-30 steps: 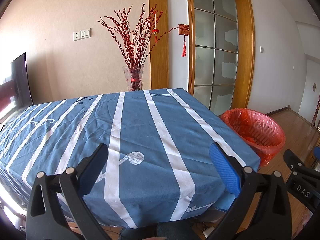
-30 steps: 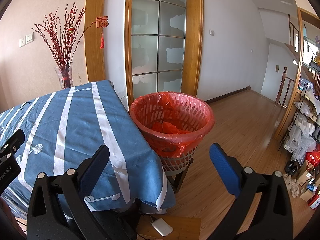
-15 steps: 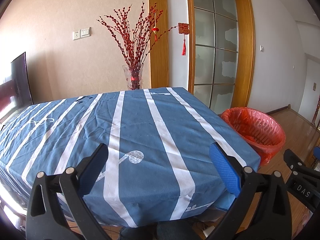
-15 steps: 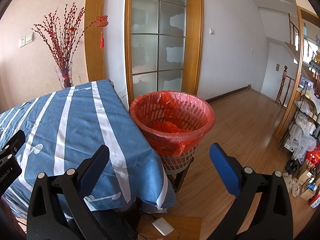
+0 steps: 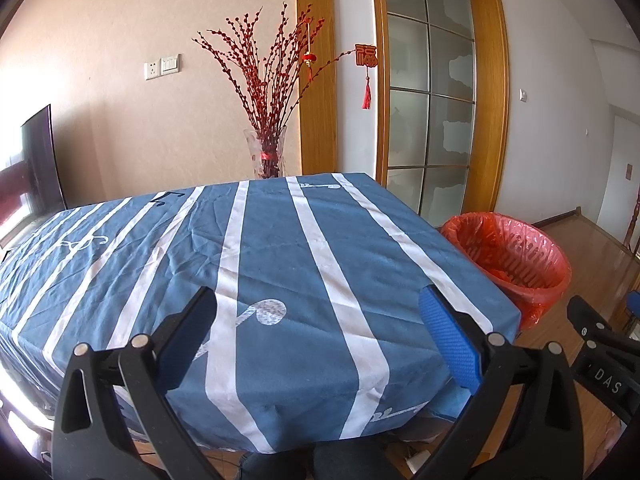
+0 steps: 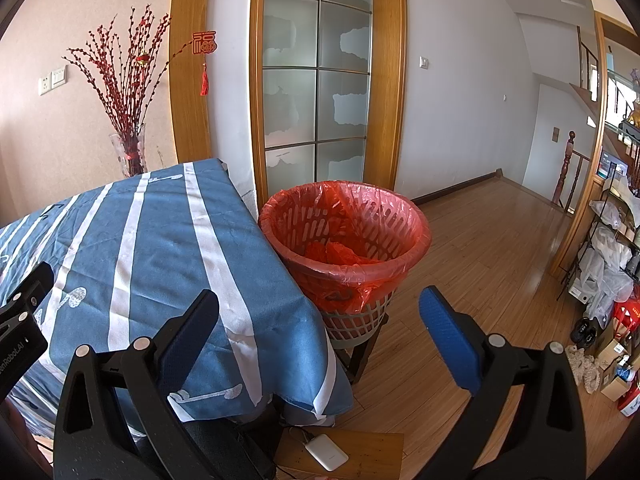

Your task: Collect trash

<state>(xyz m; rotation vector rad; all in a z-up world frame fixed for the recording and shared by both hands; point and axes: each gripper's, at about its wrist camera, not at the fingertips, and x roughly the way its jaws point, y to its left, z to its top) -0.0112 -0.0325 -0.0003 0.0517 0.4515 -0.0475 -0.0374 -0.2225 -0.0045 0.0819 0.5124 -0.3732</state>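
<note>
The left tool [image 5: 318, 330] hovers over the near edge of the desk [image 5: 280, 248] with its two fingers spread wide and nothing between them. The desk is covered by a blue cloth with white stripes and music notes, and one white note lies just ahead of the gap between the fingers. The right tool [image 6: 319, 328] is likewise released, fingers apart and holding nothing, and it points past the desk's right corner toward the trash basket [image 6: 346, 258].

The trash basket stands just beside the right edge of the desk, raised on a small dark wooden stand above the wood floor [image 6: 488, 248]. A red plastic bag lines it and folds over the rim, and crumpled red material sits at its bottom. In the left wrist view the same basket [image 5: 510, 258] shows at the right, beyond the desk's corner, and part of the right tool's black frame enters at the lower right edge.

Behind the far edge of the desk a glass vase [image 5: 266, 152] with red berry branches stands against the wall, next to a wood-framed glass door [image 5: 430, 120]. A white power bank [image 6: 326, 456] lies on a low wooden surface under the right tool.
</note>
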